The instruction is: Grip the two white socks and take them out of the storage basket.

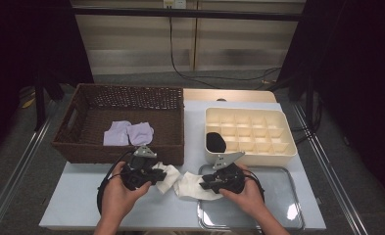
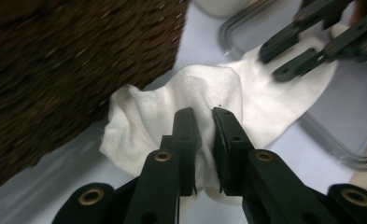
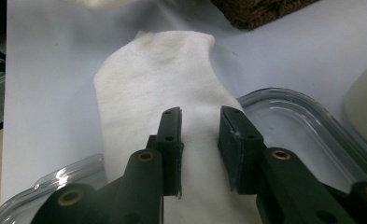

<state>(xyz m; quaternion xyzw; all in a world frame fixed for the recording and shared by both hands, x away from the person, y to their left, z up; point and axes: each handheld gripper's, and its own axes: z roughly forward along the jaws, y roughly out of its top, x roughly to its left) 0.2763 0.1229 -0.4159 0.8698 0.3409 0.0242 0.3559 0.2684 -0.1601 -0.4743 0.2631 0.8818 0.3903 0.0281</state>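
At the table's near edge, left gripper and right gripper pinch the white sock.

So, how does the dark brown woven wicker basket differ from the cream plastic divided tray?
The dark brown woven wicker basket is deep, with one open space holding pale lilac socks. The cream plastic divided tray is shallow, split into many small cells, one holding a black rolled sock. Both are rectangular and stand on the table.
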